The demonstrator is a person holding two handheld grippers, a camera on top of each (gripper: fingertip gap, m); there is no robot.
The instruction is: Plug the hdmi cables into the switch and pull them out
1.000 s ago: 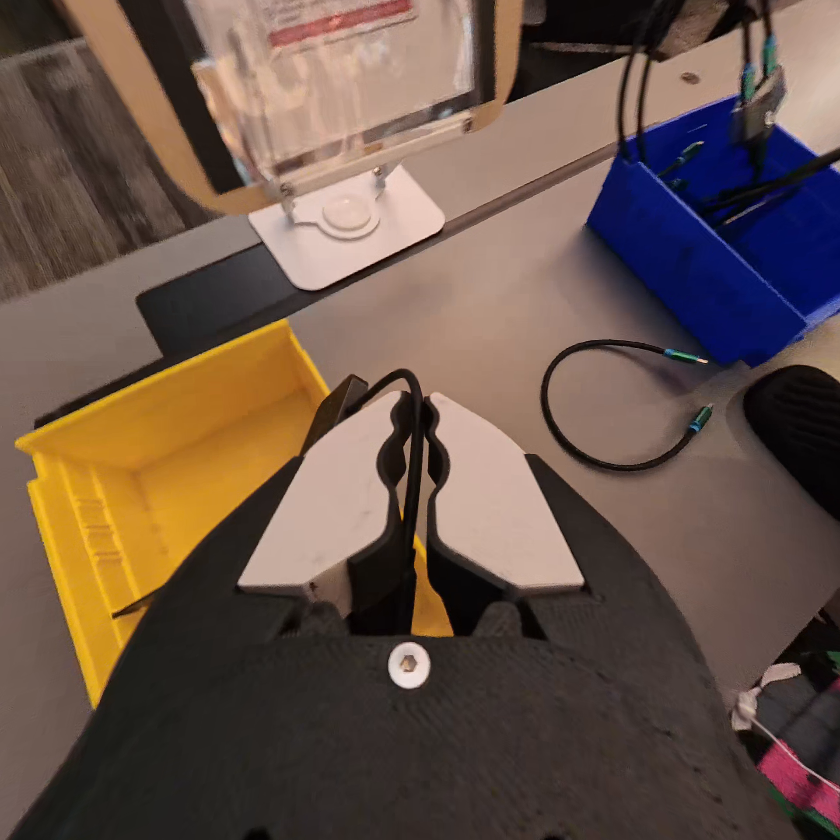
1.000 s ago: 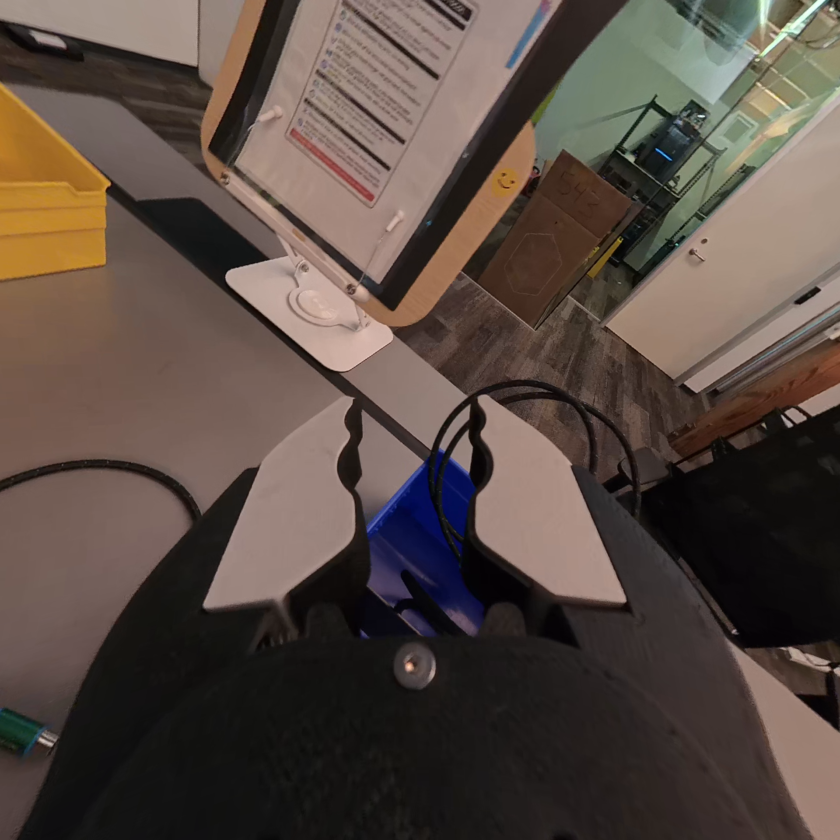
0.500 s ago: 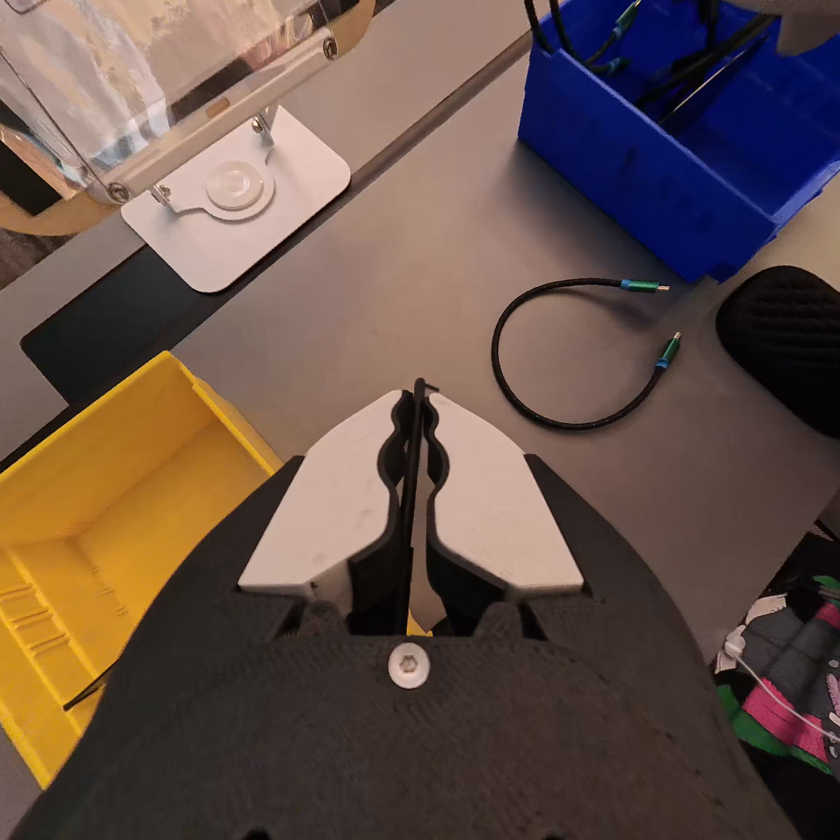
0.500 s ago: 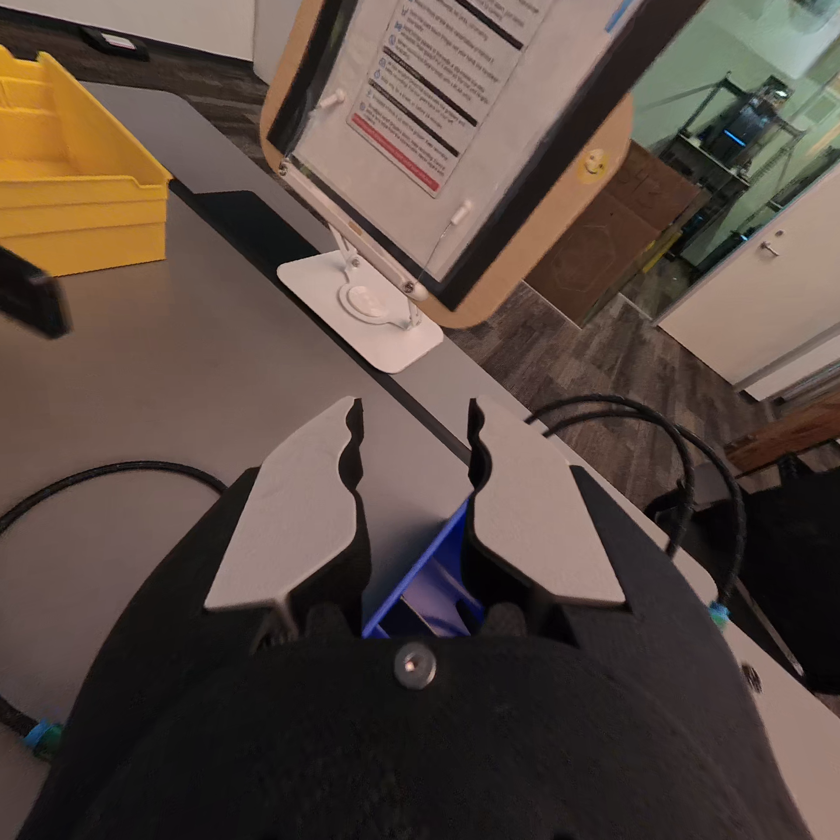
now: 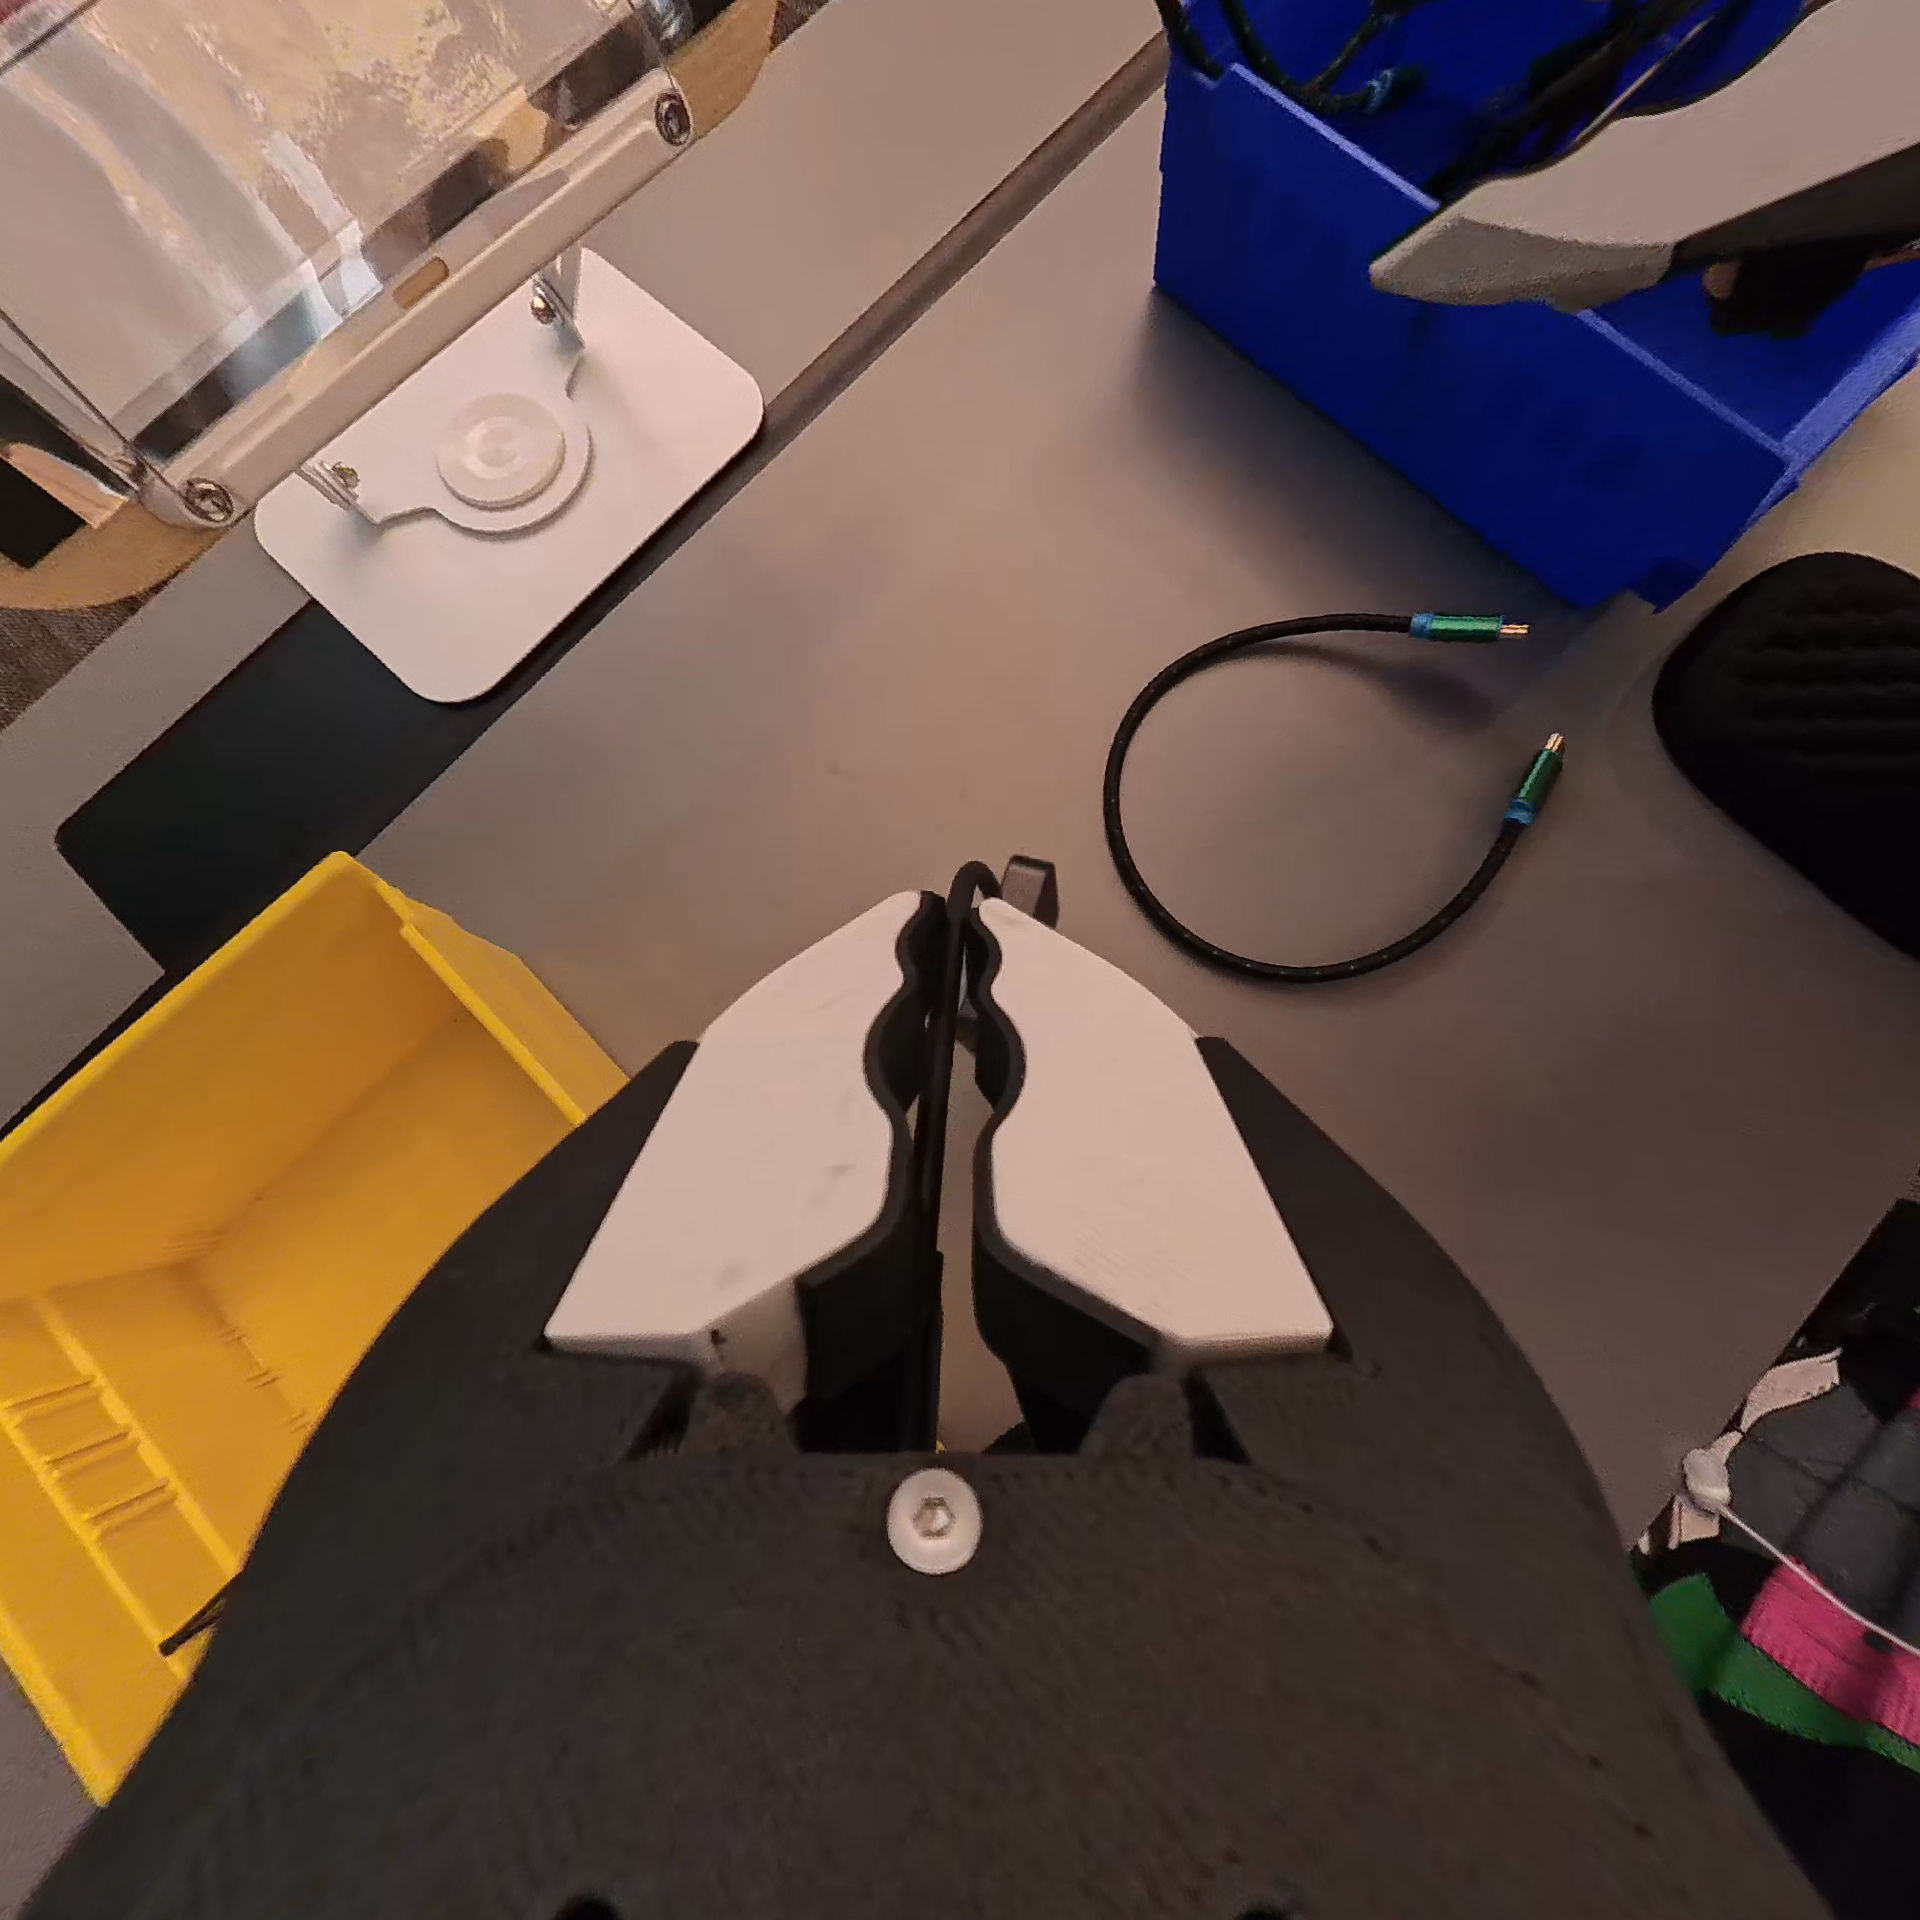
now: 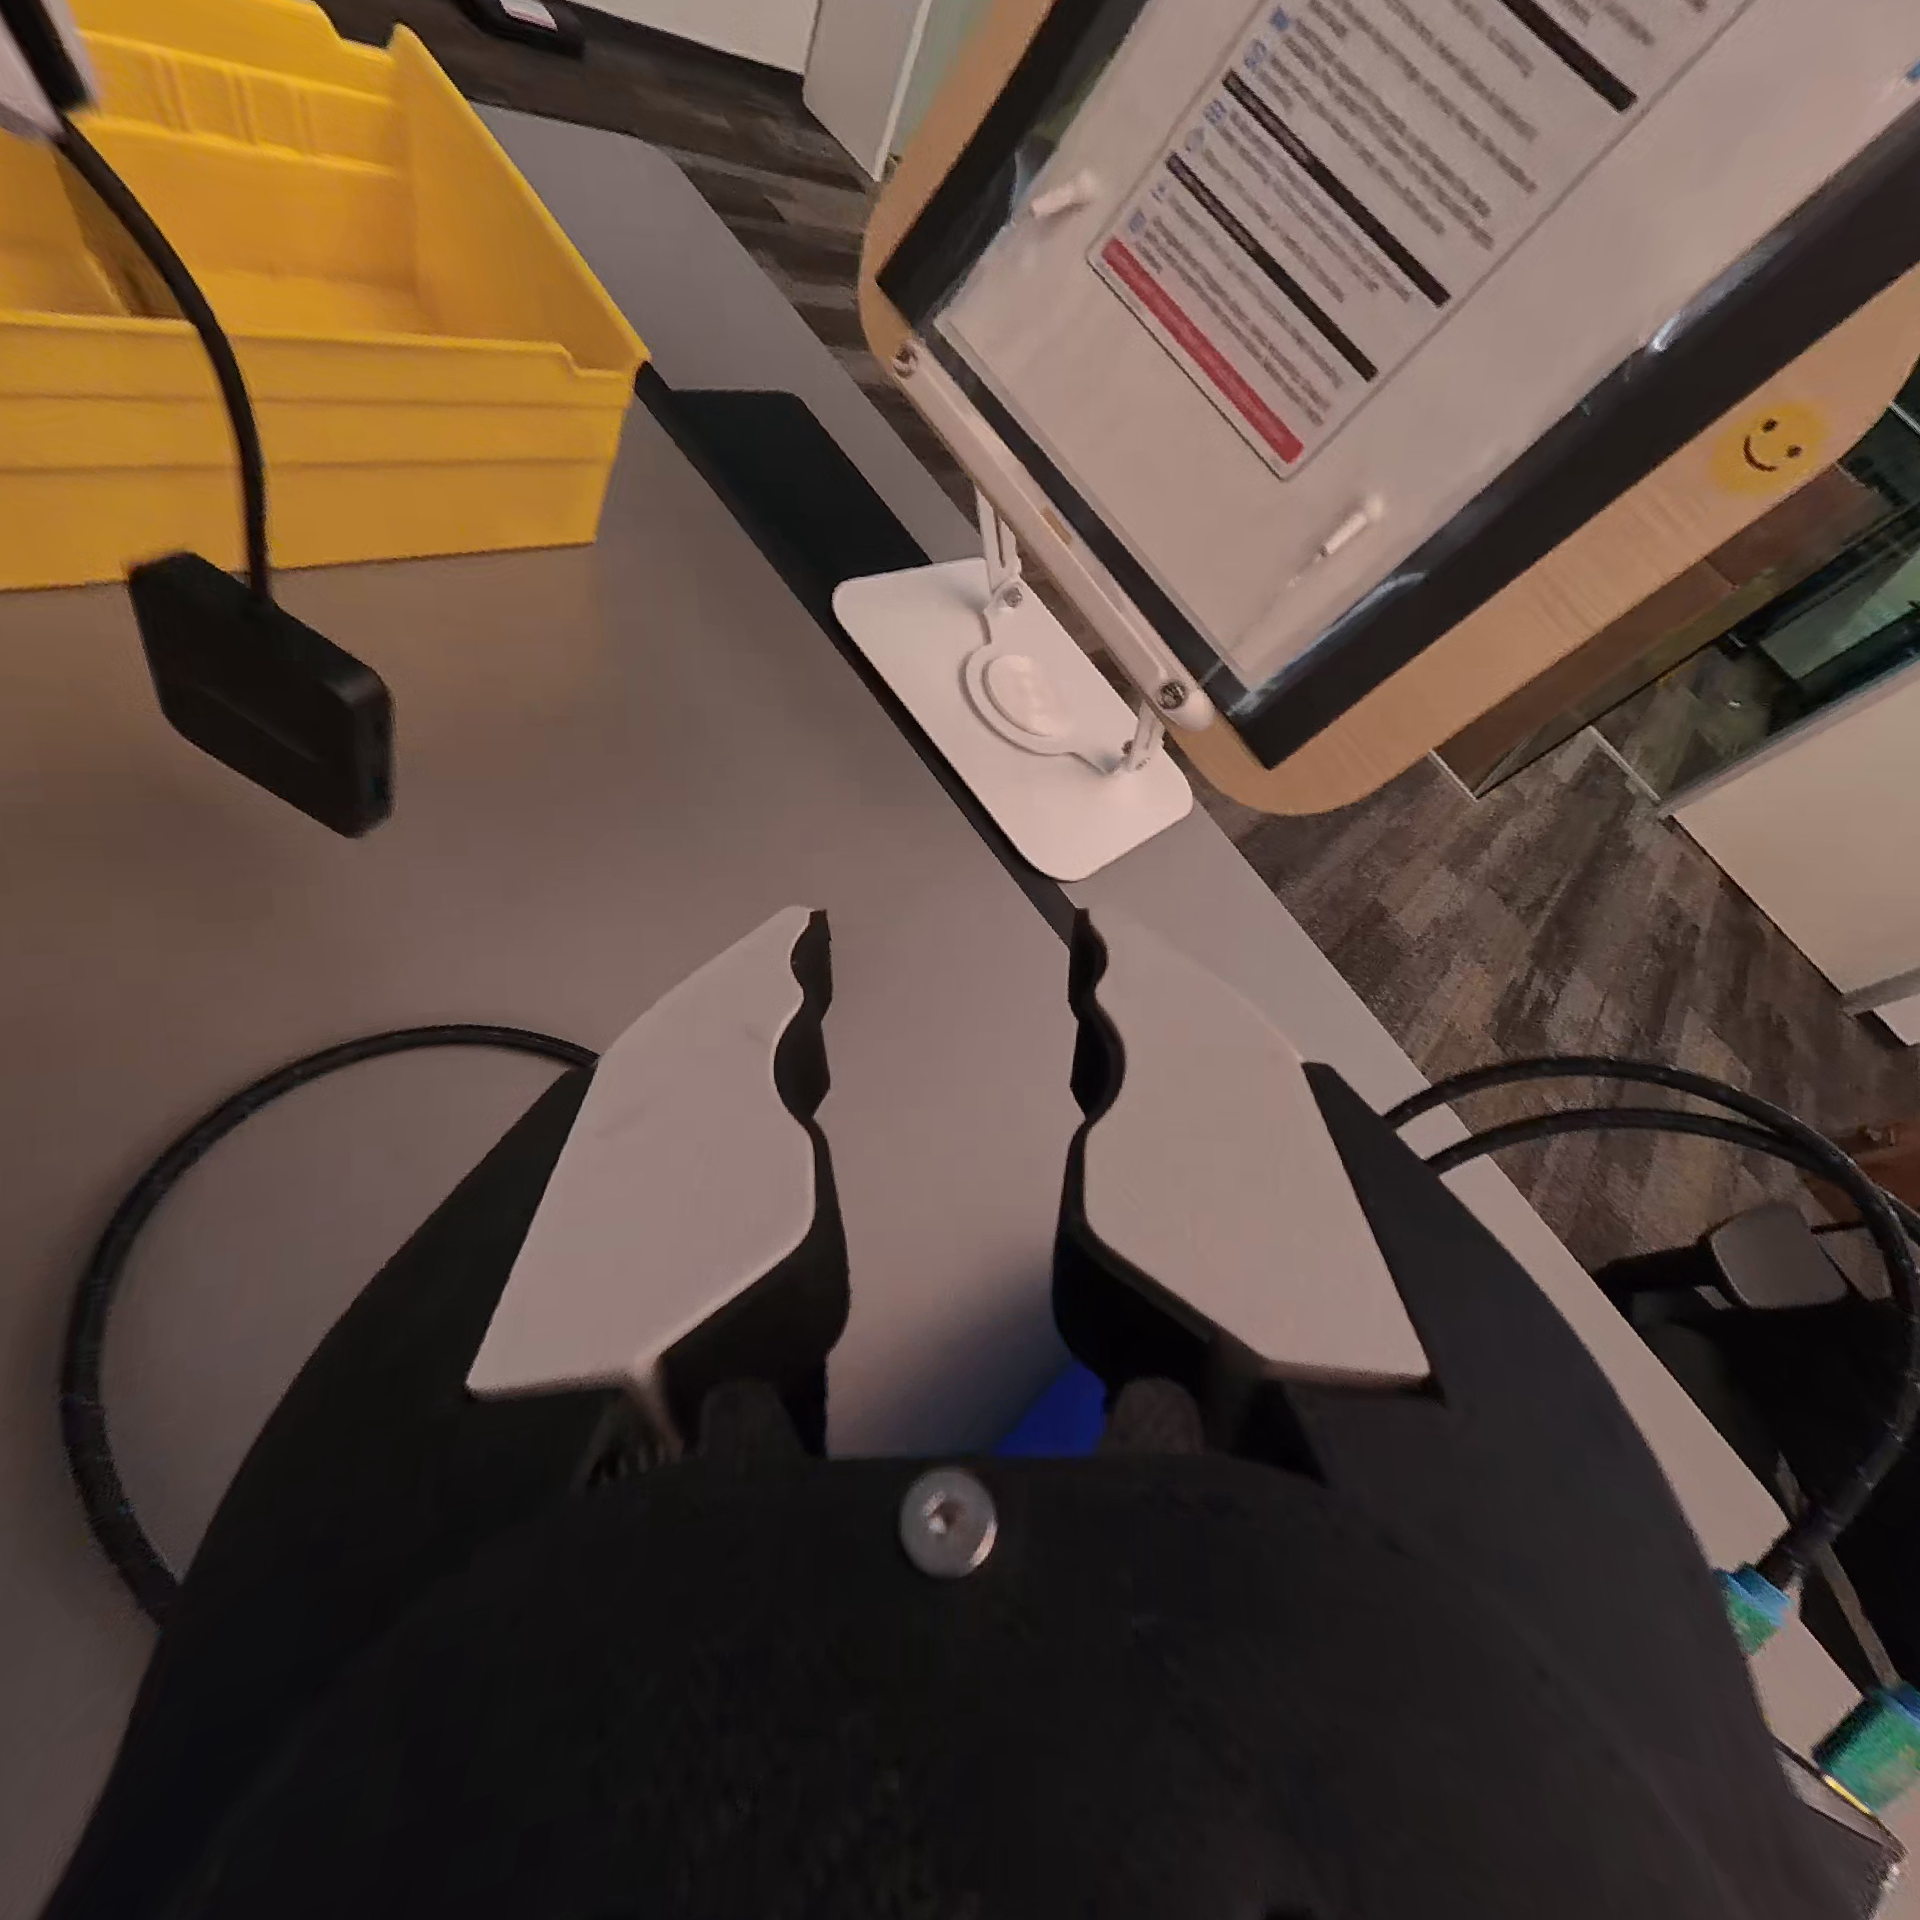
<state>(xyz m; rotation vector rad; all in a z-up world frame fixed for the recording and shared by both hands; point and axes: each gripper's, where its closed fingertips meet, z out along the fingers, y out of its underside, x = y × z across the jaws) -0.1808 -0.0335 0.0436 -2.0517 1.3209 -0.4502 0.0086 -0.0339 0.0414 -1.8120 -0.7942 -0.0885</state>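
Note:
My left gripper [image 5: 951,914] is shut on the thin black lead [image 5: 935,1091] of the black switch [image 6: 265,691]. The switch hangs from that lead above the grey table, seen in the right wrist view; only its top edge [image 5: 1029,883] peeks past the left fingertips. A black braided hdmi cable [image 5: 1247,935] with green plugs [image 5: 1455,627] lies curled on the table to the right; it also shows in the right wrist view [image 6: 104,1299]. My right gripper [image 6: 945,925] is open and empty, held over the blue bin; its finger [image 5: 1621,229] shows in the left wrist view.
A blue bin [image 5: 1507,395] at the back right holds more cables [image 6: 1766,1143]. A yellow bin [image 5: 208,1195] stands at the left, also seen in the right wrist view [image 6: 312,343]. A framed sign on a white stand [image 5: 509,488] is at the back. A black mesh object [image 5: 1808,727] lies at the right edge.
My left gripper carried the switch by its lead from over the yellow bin rightward toward the table's middle. My right gripper rose from the blue bin and turned left, staying open.

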